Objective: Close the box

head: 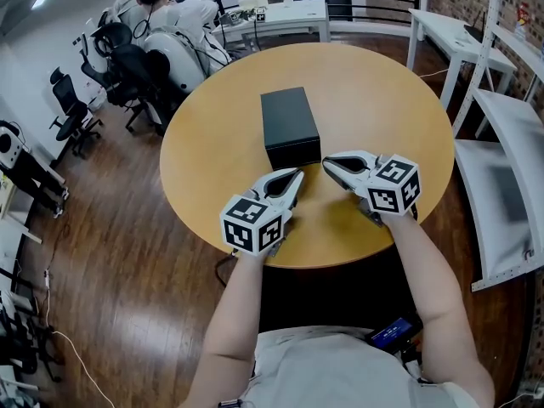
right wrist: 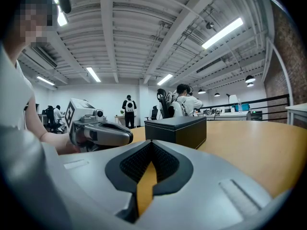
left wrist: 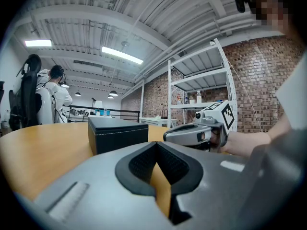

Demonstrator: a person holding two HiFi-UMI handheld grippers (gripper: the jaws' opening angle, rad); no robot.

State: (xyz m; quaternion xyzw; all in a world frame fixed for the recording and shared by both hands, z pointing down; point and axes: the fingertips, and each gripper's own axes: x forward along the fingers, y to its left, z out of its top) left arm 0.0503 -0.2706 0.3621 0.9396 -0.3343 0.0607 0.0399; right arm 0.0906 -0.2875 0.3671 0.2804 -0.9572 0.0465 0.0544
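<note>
A black box (head: 289, 126) with its lid down sits near the middle of the round wooden table (head: 212, 155). My left gripper (head: 297, 175) lies on the table just in front of the box's near left corner, shut and empty. My right gripper (head: 326, 165) lies in front of the near right corner, also shut with nothing in it. The two tips point toward each other a little apart. The left gripper view shows the box (left wrist: 117, 133) ahead on the left and the right gripper (left wrist: 192, 133) across. The right gripper view shows the box (right wrist: 178, 128) ahead and the left gripper (right wrist: 103, 133) at left.
Office chairs (head: 127, 66) and a seated person (head: 174, 11) are beyond the table's far left. White desks (head: 285, 15) stand at the back. A white shelf unit (head: 506, 143) runs along the right. Wooden floor surrounds the table.
</note>
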